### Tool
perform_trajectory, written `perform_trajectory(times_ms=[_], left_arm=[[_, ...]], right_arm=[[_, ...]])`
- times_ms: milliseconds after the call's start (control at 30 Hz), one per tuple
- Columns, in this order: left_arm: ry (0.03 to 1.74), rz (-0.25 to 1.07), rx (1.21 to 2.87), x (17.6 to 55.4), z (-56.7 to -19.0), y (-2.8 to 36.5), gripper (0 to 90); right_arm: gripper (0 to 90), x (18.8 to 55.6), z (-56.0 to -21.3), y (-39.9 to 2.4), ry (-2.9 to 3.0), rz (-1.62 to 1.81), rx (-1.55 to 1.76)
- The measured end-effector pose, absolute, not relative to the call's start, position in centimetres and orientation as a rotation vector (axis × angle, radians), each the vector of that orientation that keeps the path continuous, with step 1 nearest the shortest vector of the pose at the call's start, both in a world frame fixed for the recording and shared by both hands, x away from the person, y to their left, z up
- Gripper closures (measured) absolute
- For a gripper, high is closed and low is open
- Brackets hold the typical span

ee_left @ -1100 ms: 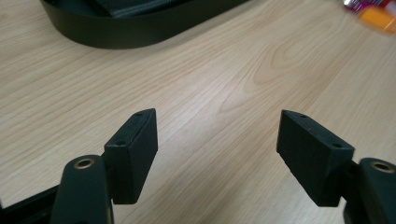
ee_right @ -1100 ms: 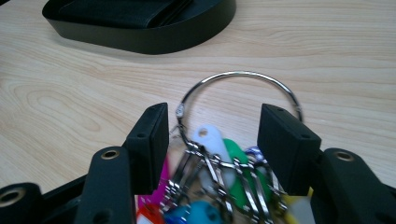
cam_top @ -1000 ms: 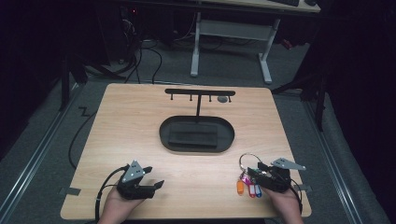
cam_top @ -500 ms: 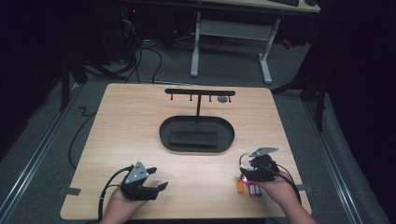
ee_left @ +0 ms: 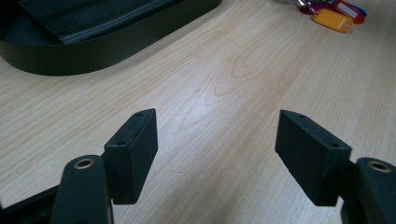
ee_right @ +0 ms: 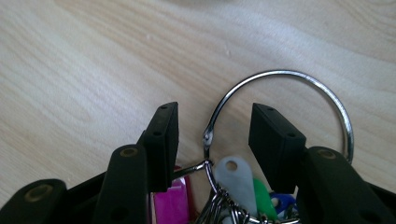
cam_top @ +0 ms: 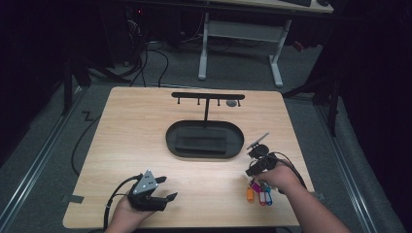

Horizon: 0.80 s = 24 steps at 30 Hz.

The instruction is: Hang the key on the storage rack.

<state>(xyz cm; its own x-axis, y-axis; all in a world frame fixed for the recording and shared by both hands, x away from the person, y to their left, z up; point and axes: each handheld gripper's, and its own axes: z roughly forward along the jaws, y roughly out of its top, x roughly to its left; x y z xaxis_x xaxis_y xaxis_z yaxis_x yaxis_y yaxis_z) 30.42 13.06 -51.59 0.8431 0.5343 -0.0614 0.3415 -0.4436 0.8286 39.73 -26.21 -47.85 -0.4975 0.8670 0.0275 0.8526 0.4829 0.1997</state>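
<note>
Silver key ring [ee_right: 280, 112] with coloured tags [cam_top: 259, 192] on the wooden tabletop [cam_top: 145, 141] (near its right front edge), right hand-held gripper [ee_right: 212, 133] straddling the ring, jaws just closing, not yet gripping, left hand-held gripper [ee_left: 215, 140] released.

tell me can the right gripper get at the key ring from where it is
Probably yes. The right gripper already straddles the key ring at its clasp, jaws closing in but not yet pressing it, and nothing lies between them but bare table.

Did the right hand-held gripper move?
Yes. The right hand-held gripper moved left and away from the table's near edge, toward the black tray, jaws closing around the key ring.
</note>
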Motion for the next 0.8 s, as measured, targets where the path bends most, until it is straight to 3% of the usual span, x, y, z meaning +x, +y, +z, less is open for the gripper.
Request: perform_trajectory(times_ms=[533,800], left_arm=[[0.516,0.262,2.132,29.3,-51.6,12.3,33.4],[0.472,0.268,2.154,28.8,-51.7,11.9,33.6]], right_arm=[[60.1,42.9,-48.7,-24.9,2.654,0.047,1.713],[74.2,43.7,-48.8,-25.4,2.62,-0.021,1.791]])
